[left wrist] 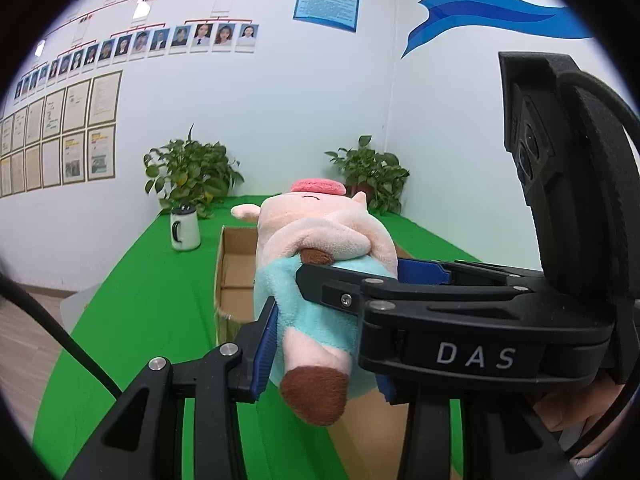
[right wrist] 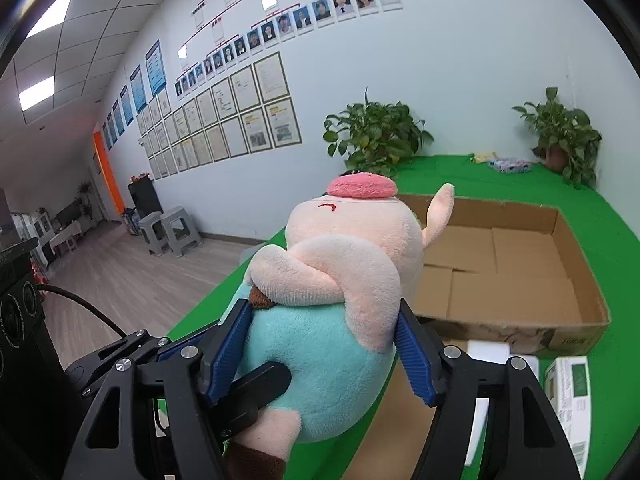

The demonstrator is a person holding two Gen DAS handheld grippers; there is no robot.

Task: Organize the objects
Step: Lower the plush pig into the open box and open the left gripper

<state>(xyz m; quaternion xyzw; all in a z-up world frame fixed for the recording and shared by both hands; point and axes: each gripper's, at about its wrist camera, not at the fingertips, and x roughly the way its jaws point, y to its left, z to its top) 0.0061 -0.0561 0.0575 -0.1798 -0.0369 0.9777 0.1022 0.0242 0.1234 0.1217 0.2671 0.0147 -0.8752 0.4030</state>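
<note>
Green-covered table (right wrist: 520, 184) carries an open cardboard box (right wrist: 560, 216), flaps down, nothing visible inside. Above its near edge, off the surface, a plush pig (right wrist: 332, 280) in a turquoise outfit. Both right gripper (right wrist: 324, 356) and left gripper (left wrist: 320, 344) clamp its belly, blue pads pressed into the fabric.

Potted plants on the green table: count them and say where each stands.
2. One potted plant stands at the table's far edge against the certificate wall, beyond the cardboard box; the other potted plant stands in the far corner. The plush toy could hide more.
</note>
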